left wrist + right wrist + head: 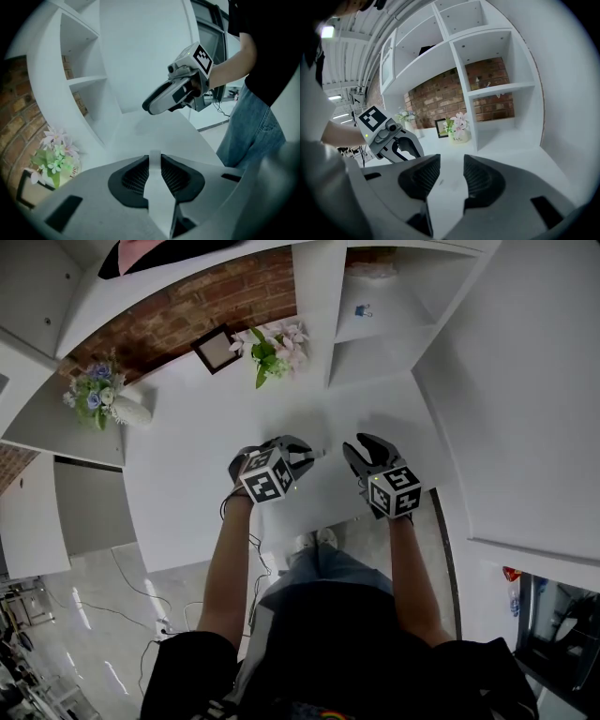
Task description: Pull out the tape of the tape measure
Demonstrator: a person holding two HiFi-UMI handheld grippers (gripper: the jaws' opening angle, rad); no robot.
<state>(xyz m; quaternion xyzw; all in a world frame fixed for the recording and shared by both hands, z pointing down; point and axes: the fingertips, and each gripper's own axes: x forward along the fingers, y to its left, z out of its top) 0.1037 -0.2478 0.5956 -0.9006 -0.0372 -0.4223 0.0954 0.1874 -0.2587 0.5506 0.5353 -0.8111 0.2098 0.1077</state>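
Note:
No tape measure body shows in any view. In the left gripper view my left gripper (154, 176) has its ribbed pads close together on a flat white strip (154, 161) whose squared top rises just past them; I cannot tell what the strip belongs to. My right gripper (451, 176) is open, and only the bare white table (454, 197) shows between its pads. In the head view both grippers hover side by side over the table's front part, the left gripper (302, 457) a short way from the right gripper (364, 451). The right gripper (152, 105) hangs above the tabletop, pointing left.
At the back of the white table (206, 474) stand a pot of pink flowers (277, 351), a small picture frame (216, 348) and a vase of blue flowers (103, 397). White shelf compartments (375, 315) rise at the back right, one holding a blue clip (362, 310).

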